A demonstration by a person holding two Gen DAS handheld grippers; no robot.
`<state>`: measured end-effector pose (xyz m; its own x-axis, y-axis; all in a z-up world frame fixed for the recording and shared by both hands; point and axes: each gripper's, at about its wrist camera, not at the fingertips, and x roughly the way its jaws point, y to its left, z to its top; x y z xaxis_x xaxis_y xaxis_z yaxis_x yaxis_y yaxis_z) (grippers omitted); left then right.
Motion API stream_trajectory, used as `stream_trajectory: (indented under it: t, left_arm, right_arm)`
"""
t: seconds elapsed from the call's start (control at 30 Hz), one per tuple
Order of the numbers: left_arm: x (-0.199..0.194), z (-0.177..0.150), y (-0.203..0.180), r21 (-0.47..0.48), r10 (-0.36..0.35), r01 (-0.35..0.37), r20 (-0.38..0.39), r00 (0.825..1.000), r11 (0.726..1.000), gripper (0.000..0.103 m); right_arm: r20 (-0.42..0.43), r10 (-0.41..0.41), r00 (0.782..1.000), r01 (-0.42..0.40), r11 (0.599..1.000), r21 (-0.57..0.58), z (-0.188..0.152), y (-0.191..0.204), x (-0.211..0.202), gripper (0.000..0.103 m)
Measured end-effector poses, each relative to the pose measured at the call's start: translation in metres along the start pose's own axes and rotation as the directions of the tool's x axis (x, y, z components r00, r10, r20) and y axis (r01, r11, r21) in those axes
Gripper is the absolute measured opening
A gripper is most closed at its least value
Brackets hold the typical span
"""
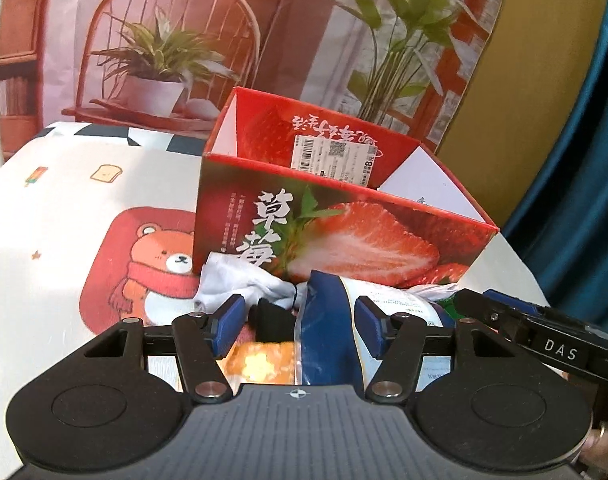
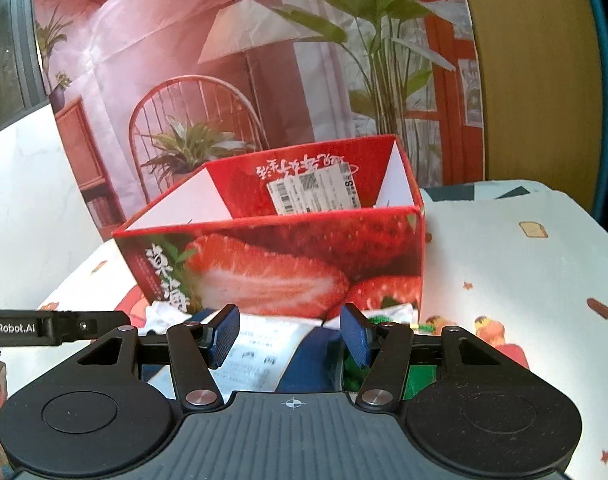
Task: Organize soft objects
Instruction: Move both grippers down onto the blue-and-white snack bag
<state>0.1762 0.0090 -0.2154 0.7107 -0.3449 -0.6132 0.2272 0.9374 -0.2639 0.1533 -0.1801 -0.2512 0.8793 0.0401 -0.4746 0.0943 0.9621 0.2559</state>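
A red strawberry-print cardboard box (image 1: 336, 236) stands open-topped on the table; it also shows in the right wrist view (image 2: 288, 264). In front of it lies a pile of soft items: a white cloth (image 1: 240, 280), a black item (image 1: 274, 320), an orange packet (image 1: 260, 362), and a blue-and-white soft pack (image 1: 336, 332). My left gripper (image 1: 298, 326) is open, its blue pads either side of the pile. My right gripper (image 2: 290, 336) is open above the blue-and-white pack (image 2: 272, 352), with a green packet (image 2: 420, 372) to its right. The right gripper's arm shows in the left view (image 1: 544, 332).
The table wears a white cartoon cloth with a bear print (image 1: 156, 272). A printed backdrop of a chair and plants (image 1: 176, 52) hangs behind the box. A blue curtain (image 1: 584, 160) is at right. The left gripper's side bar (image 2: 44, 328) is at left.
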Motion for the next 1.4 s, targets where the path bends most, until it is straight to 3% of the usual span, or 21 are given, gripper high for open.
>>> stream_trajectory:
  t: [0.33, 0.63, 0.83, 1.2, 1.4]
  left_arm:
    - [-0.018, -0.019, 0.010, -0.056, 0.011, -0.011, 0.000, 1.000, 0.998, 0.062]
    - [-0.009, -0.030, 0.004, -0.035, -0.023, 0.022, -0.027, 0.999, 0.999, 0.055]
    - [0.002, -0.035, 0.003, -0.041, -0.035, 0.032, -0.057, 0.998, 0.999, 0.053]
    - [0.024, -0.021, -0.002, -0.037, -0.048, 0.045, -0.078, 0.996, 0.998, 0.053]
    - [0.038, -0.015, -0.008, -0.016, -0.046, 0.044, -0.100, 0.994, 0.999, 0.053]
  right_arm:
    - [0.003, 0.030, 1.000, -0.030, 1.000, 0.010, -0.006, 0.001, -0.016, 0.054]
    - [-0.112, 0.007, 0.994, 0.000, 0.998, 0.065, -0.033, -0.009, 0.003, 0.056]
    - [-0.137, 0.020, 0.990, -0.009, 0.997, 0.075, -0.040, -0.010, 0.011, 0.056]
    - [-0.152, 0.042, 0.988, -0.031, 0.996, 0.078, -0.038, -0.013, 0.018, 0.056]
    - [-0.159, 0.061, 0.985, -0.051, 0.996, 0.067, -0.037, -0.013, 0.019, 0.050]
